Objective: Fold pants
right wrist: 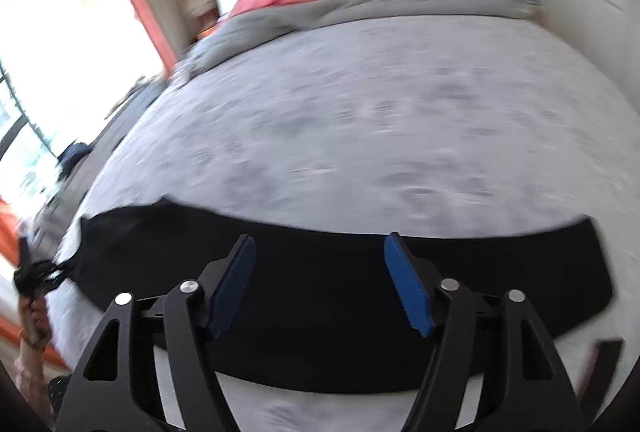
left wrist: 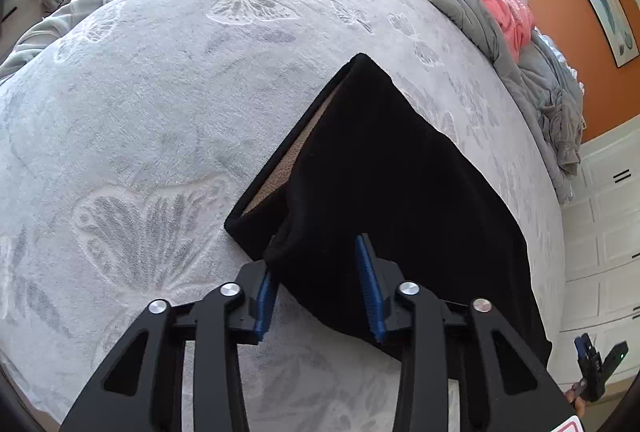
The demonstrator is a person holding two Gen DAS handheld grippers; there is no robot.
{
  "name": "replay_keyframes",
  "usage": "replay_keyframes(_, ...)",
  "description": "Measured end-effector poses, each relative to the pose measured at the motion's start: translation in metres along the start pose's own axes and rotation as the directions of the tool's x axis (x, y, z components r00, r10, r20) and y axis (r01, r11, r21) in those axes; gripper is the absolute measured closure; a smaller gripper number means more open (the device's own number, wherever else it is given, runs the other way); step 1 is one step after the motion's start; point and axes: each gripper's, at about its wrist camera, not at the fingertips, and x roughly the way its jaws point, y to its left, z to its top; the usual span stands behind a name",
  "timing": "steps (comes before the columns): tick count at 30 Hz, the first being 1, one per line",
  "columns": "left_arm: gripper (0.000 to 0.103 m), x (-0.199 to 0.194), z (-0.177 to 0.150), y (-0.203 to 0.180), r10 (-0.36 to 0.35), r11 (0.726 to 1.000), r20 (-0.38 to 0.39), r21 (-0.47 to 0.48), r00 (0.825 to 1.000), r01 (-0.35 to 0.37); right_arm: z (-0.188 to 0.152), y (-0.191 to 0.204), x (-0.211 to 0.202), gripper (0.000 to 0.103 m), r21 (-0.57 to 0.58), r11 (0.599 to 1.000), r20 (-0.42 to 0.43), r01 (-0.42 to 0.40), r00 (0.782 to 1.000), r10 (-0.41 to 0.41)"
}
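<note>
Black pants (left wrist: 384, 192) lie flat on a grey butterfly-print bedspread (left wrist: 160, 92), with the waistband and tan lining (left wrist: 296, 152) facing left in the left wrist view. My left gripper (left wrist: 320, 260) is open, its jaws straddling the near waistband corner, and holds nothing. In the blurred right wrist view the pants (right wrist: 340, 280) stretch as a long black band across the bed's near edge. My right gripper (right wrist: 320, 252) is open just above them. The right gripper also shows at the lower right of the left wrist view (left wrist: 592, 364).
Crumpled grey bedding (left wrist: 520, 64) and a pink blanket (left wrist: 496, 0) are heaped at the head of the bed by an orange wall. White drawers (left wrist: 608, 232) stand beside the bed. A bright window (right wrist: 60, 52) is on the left.
</note>
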Motion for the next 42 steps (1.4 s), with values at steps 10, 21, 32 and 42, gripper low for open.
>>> replay_keyframes(10, 0.094, -0.013, -0.007, 0.018, -0.116, 0.993, -0.014, 0.025, 0.993, 0.116, 0.053, 0.132, 0.208, 0.053, -0.216, 0.976, -0.255, 0.012, 0.965, -0.068)
replay_keyframes(21, 0.091, -0.004, 0.004, 0.004, -0.018, 0.986, 0.061, 0.167, 0.998, 0.007, 0.069, 0.139, 0.215, 0.099, -0.223, 0.957, -0.099, 0.188, 0.972, -0.214)
replay_keyframes(32, 0.073, -0.058, -0.020, 0.002, 0.111, 0.976, 0.233, 0.159, 0.966, -0.150, 0.019, 0.170, 0.225, 0.101, -0.269, 0.957, -0.085, 0.105, 0.988, -0.132)
replay_keyframes(42, 0.021, -0.079, -0.048, -0.127, 0.130, 0.886, 0.380, 0.371, 0.916, -0.280, -0.036, 0.086, 0.065, 0.093, -0.197, 0.965, -0.039, 0.174, 0.982, -0.185)
